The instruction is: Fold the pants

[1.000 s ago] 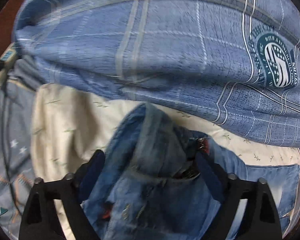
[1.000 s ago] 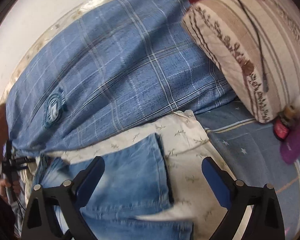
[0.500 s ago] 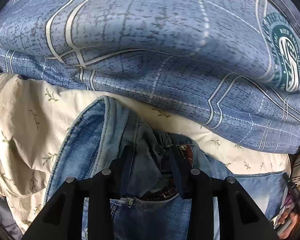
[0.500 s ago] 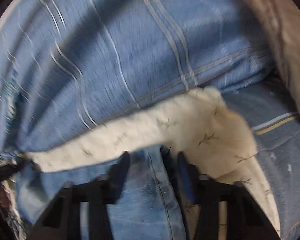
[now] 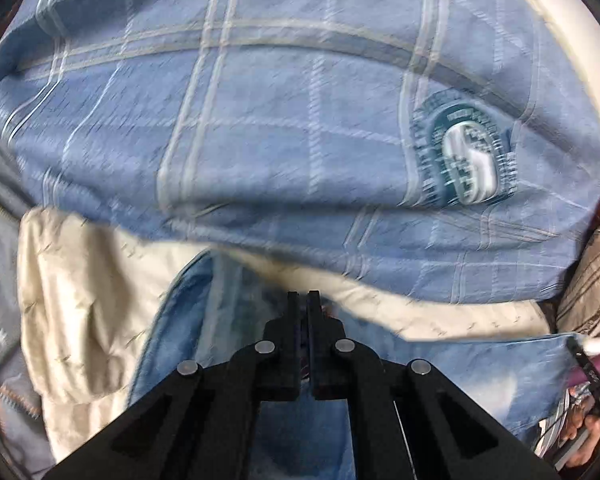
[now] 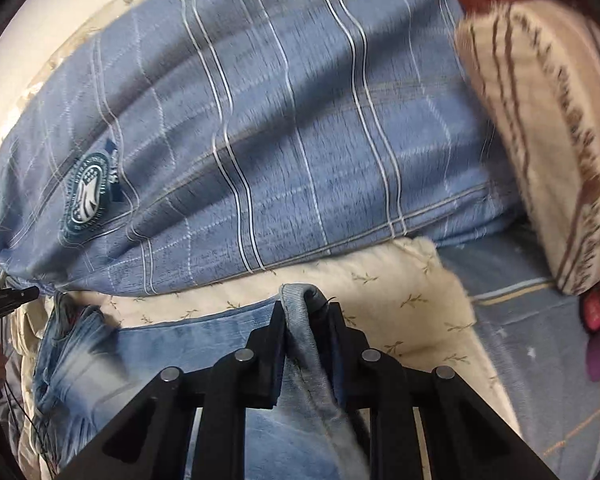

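Your left gripper point(image 5: 303, 300) is clamped fully closed on the jeans point(image 5: 480, 376), which lie on the cream sheet point(image 5: 80, 280) below the blue plaid duvet point(image 5: 280, 120). Your right gripper point(image 6: 306, 312) is closing, a denim fold already pinched between its pads; striped pillow point(image 6: 540, 140) sits at right.

The jeans point(image 6: 204, 344) are faded denim, soft and matt. The checked pillowcase point(image 6: 300, 140) is crinkled woven cloth; gripper fingers point(image 6: 268, 344) matt black plastic.
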`<state>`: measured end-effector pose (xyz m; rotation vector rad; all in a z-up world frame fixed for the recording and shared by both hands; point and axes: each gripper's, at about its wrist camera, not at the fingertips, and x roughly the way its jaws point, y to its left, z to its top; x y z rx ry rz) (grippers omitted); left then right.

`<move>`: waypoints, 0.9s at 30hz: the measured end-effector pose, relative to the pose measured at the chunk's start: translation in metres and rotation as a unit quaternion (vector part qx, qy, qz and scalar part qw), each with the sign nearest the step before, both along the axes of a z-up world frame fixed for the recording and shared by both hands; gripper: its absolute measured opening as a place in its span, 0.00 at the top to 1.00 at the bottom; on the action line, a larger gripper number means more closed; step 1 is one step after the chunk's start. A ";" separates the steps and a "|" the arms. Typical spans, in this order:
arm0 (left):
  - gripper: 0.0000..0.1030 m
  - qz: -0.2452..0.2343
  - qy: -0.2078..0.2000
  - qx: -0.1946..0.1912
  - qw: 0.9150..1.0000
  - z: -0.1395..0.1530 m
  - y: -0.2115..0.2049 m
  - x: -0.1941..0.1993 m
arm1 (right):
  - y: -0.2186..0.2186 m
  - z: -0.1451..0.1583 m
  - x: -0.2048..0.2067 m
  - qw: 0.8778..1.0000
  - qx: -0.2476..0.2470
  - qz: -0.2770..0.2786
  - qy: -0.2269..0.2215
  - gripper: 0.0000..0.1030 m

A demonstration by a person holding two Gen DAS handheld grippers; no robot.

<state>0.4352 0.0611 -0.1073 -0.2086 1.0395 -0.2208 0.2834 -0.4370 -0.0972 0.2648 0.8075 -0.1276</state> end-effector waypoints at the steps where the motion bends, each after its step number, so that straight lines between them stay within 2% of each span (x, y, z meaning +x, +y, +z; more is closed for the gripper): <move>1: 0.93 0.007 0.013 -0.003 1.000 -0.004 0.007 0.004 | 0.001 0.003 -0.001 1.000 -0.005 -0.001 -0.001 0.81; 2: 0.88 0.012 0.032 -0.012 0.999 -0.009 0.011 0.003 | 0.002 0.004 -0.003 1.000 -0.009 -0.003 -0.001 0.81; 4: 0.57 0.031 0.070 -0.018 0.997 -0.023 0.021 0.006 | 0.001 0.003 -0.005 1.000 -0.008 -0.006 -0.002 0.81; 5: 0.53 0.044 0.077 -0.018 0.996 -0.026 0.025 0.006 | 0.001 0.002 -0.006 1.000 -0.006 -0.006 -0.001 0.81; 8: 0.53 0.072 0.073 -0.021 0.994 -0.031 0.037 0.014 | 0.001 -0.004 -0.006 1.000 -0.008 -0.004 0.002 0.81; 11: 0.52 0.069 0.088 -0.041 0.993 -0.041 0.036 0.026 | -0.002 -0.011 -0.005 1.000 -0.006 -0.002 0.004 0.81; 15: 0.52 0.072 0.088 -0.014 0.993 -0.044 0.031 0.041 | -0.008 -0.021 0.000 1.000 0.004 -0.001 0.007 0.81; 19: 0.52 0.092 0.091 -0.013 0.991 -0.047 0.040 0.054 | -0.013 -0.029 0.001 1.000 0.006 -0.002 0.011 0.81; 23: 0.53 0.096 0.075 -0.009 0.992 -0.043 0.041 0.058 | -0.018 -0.038 0.002 1.000 0.010 -0.003 0.016 0.81; 27: 0.65 0.077 0.072 0.022 0.994 -0.044 0.030 0.060 | -0.017 -0.043 0.003 1.000 0.014 -0.005 0.017 0.81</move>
